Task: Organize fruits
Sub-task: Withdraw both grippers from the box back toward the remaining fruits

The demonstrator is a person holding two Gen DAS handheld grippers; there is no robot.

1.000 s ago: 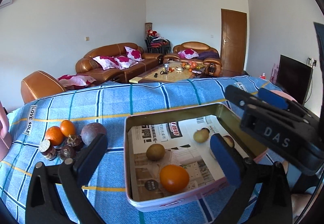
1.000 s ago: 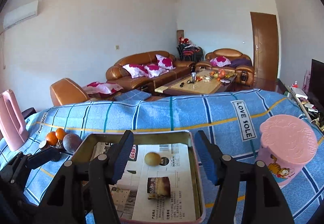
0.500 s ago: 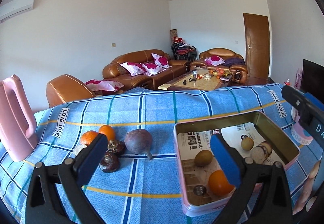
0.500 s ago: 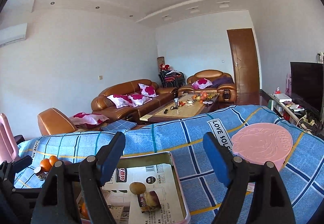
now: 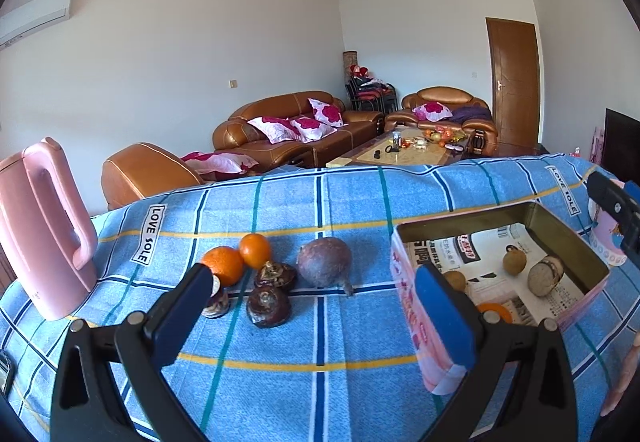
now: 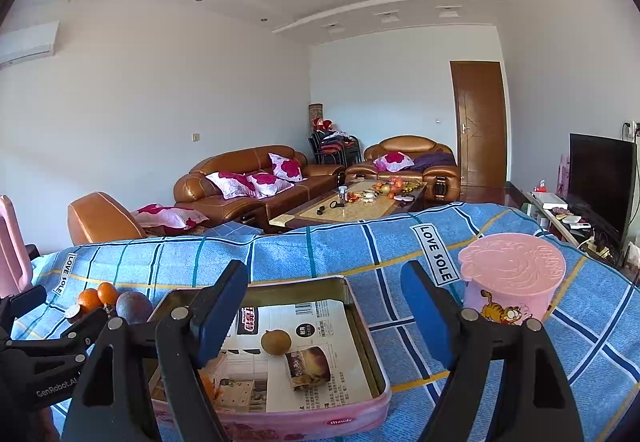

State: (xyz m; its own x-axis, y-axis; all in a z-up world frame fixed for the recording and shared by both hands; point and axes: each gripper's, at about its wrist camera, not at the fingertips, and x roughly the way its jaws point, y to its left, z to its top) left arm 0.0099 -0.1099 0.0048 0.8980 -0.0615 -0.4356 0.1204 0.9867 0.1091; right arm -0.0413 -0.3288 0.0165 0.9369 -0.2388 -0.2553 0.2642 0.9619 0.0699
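Observation:
A pink tin (image 5: pixel 412 306) lined with newspaper sits on the blue checked cloth and holds a small brown fruit (image 5: pixel 514 262), a cut piece (image 5: pixel 546 276), a kiwi (image 5: pixel 456 279) and an orange (image 5: pixel 494 311). Left of it lie two oranges (image 5: pixel 224 264), a purple round fruit (image 5: pixel 325 261) and dark chestnut-like pieces (image 5: pixel 268 306). My left gripper (image 5: pixel 316 310) is open and empty above the cloth between the loose fruit and the tin. My right gripper (image 6: pixel 324 306) is open and empty above the tin (image 6: pixel 360 322), which also shows the brown fruit (image 6: pixel 276 342).
A pink kettle (image 5: pixel 44 226) stands at the left edge of the table. A pink lidded cup (image 6: pixel 512 290) stands right of the tin. Sofas and a coffee table lie beyond the table's far edge.
My left gripper has swung left, from over the tin to over the loose fruit. My right gripper has lifted and tilted up a little, still over the tin.

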